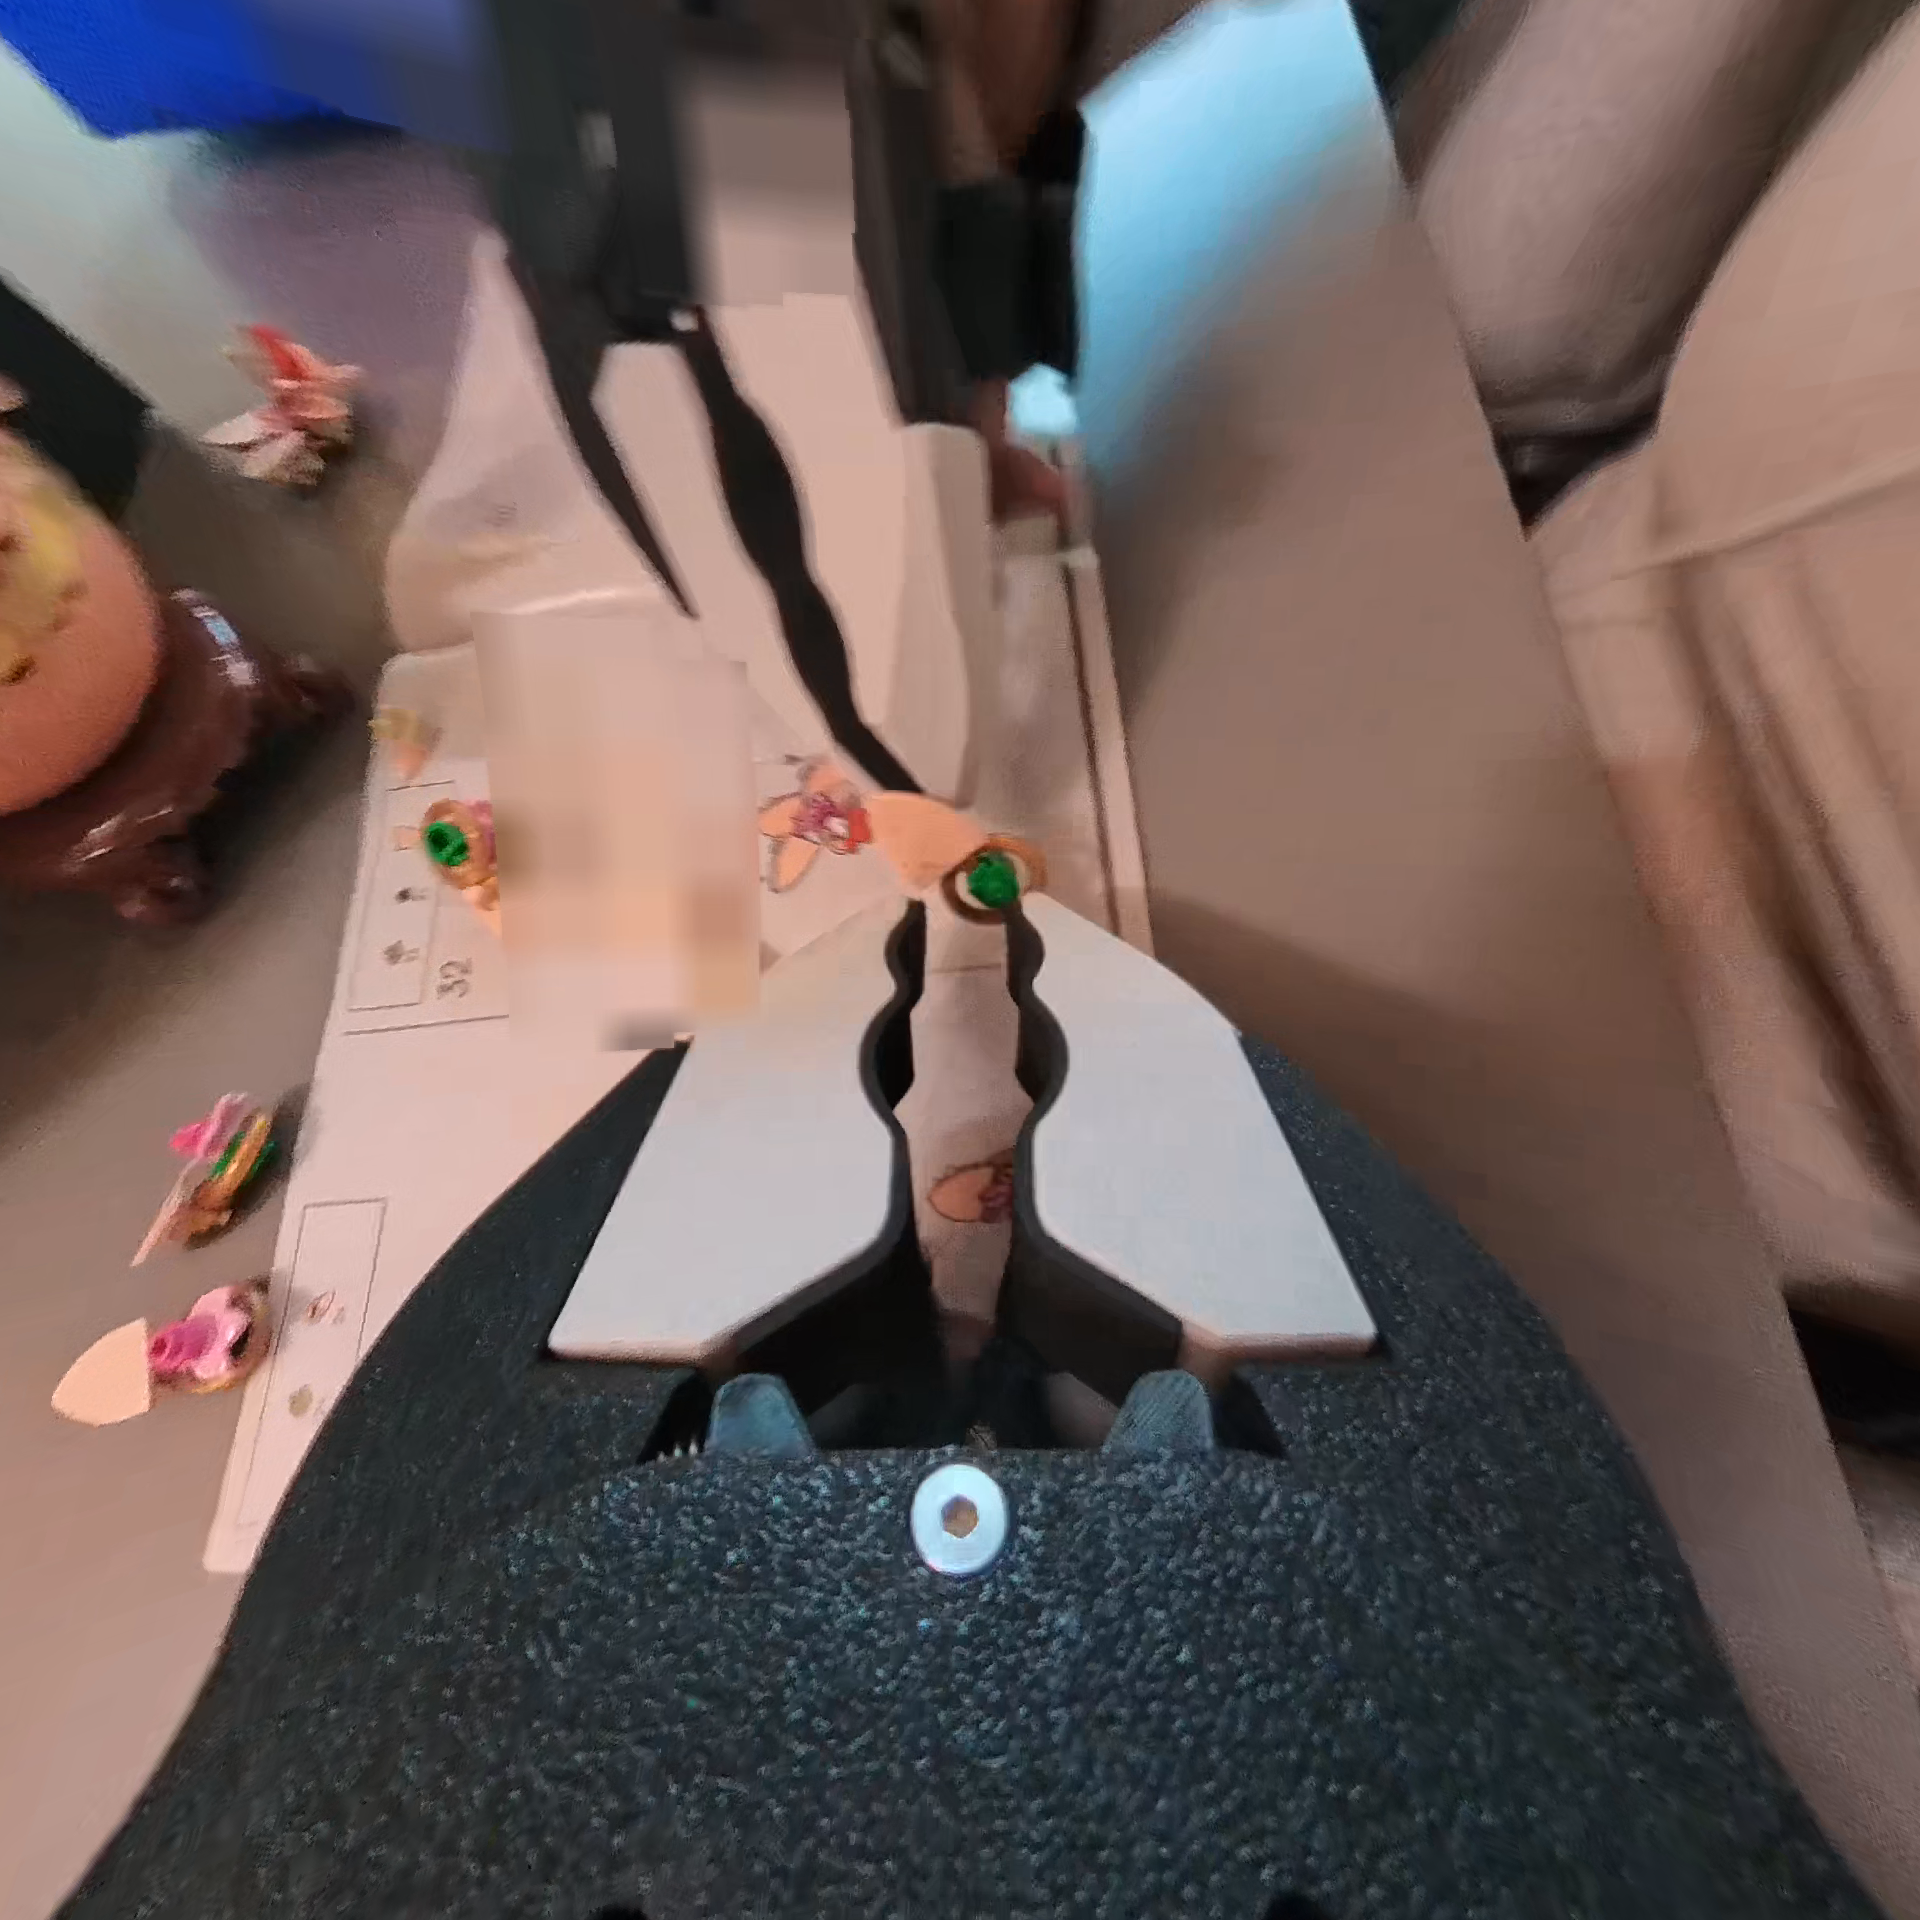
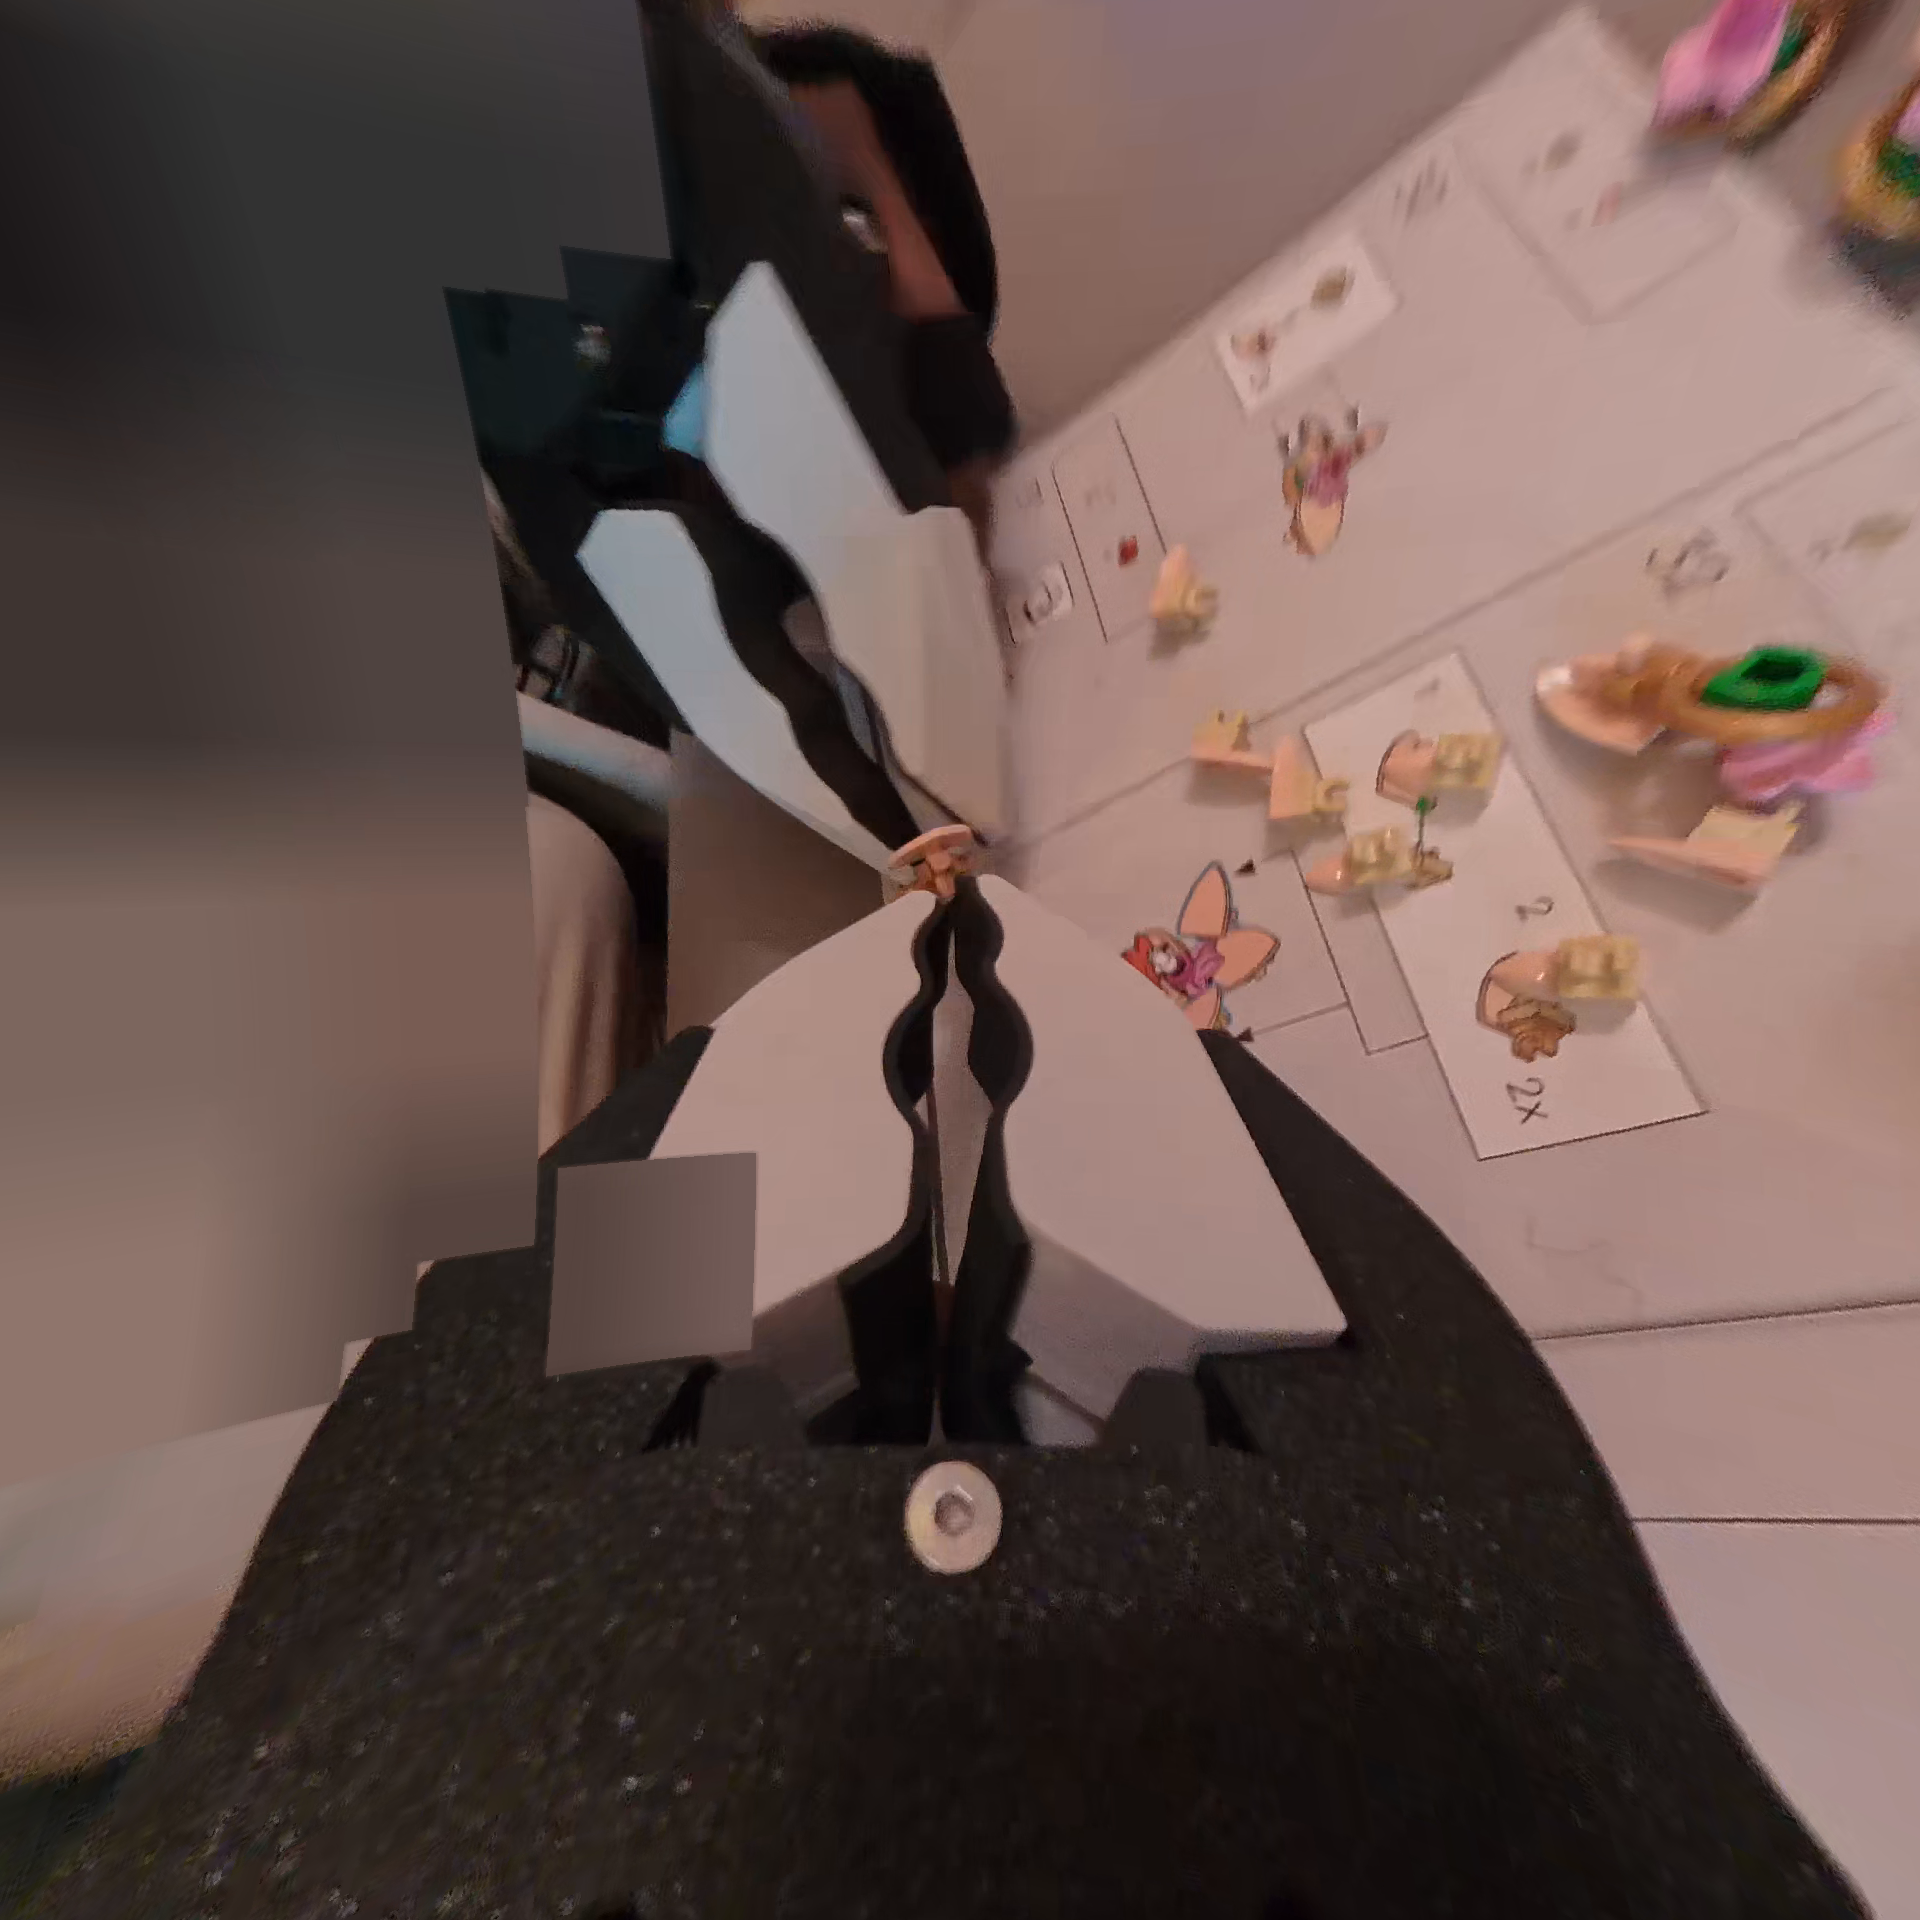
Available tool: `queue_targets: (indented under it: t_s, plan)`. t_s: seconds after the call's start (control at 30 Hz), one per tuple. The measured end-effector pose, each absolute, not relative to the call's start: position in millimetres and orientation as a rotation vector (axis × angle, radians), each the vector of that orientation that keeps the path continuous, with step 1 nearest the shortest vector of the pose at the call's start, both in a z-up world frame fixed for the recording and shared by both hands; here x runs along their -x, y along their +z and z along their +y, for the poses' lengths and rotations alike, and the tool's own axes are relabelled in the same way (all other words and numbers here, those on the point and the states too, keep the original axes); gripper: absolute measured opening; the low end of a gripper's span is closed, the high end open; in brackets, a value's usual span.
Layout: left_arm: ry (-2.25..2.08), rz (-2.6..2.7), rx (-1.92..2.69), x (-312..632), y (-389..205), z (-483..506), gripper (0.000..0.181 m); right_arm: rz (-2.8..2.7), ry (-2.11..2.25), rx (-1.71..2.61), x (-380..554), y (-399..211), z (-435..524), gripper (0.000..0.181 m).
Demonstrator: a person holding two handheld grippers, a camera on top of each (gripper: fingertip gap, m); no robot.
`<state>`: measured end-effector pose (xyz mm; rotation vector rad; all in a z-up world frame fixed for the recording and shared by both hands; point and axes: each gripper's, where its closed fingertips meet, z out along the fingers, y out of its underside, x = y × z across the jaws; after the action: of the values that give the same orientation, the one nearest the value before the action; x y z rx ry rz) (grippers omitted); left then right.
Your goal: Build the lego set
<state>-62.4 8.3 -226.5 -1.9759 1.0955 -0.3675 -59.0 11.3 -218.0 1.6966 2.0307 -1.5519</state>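
Note:
In the left wrist view my left gripper (image 1: 966,909) is shut on a small flower assembly (image 1: 987,878): a gold ring with a green centre and a peach petal. It holds the assembly above the instruction booklet (image 1: 416,1091). The right gripper (image 1: 914,790) comes in from above, tips closed on the peach petal (image 1: 914,831). In the right wrist view my right gripper (image 2: 940,902) is shut on the same piece (image 2: 930,862), seen edge-on. The left gripper's tips (image 2: 914,831) meet it from the far side. The frames are blurred.
Finished flower assemblies lie left of the booklet (image 1: 223,1169) (image 1: 197,1351). A brown and pink figure (image 1: 156,727) stands at far left. On the booklet (image 2: 1351,1195) lie a ring-and-petal assembly (image 2: 1756,696) and loose peach pieces (image 2: 1184,592) (image 2: 1299,790). Beige cushions (image 1: 1714,727) are at right.

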Motion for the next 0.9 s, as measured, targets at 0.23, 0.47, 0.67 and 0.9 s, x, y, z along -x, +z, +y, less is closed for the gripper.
queue_targets:
  t_s: [0.23,0.47,0.67,0.9]
  plan:
    - [-0.900,0.580,2.052,73.2,-204.5,21.8,0.020,2.364,-1.604,-1.747,51.1,-219.9,32.3,0.000]
    - [-0.636,0.697,2.182,71.3,-225.4,22.2,0.014,2.388,-1.371,-1.789,43.4,-226.8,42.2,0.032]
    - [-0.603,0.714,2.140,81.9,-218.3,18.9,0.011,2.601,-1.293,-1.709,68.0,-221.7,44.8,0.023]
    - [-0.484,0.820,2.144,75.9,-228.1,18.5,0.008,1.994,-1.351,-1.855,82.5,-233.4,43.6,0.021]
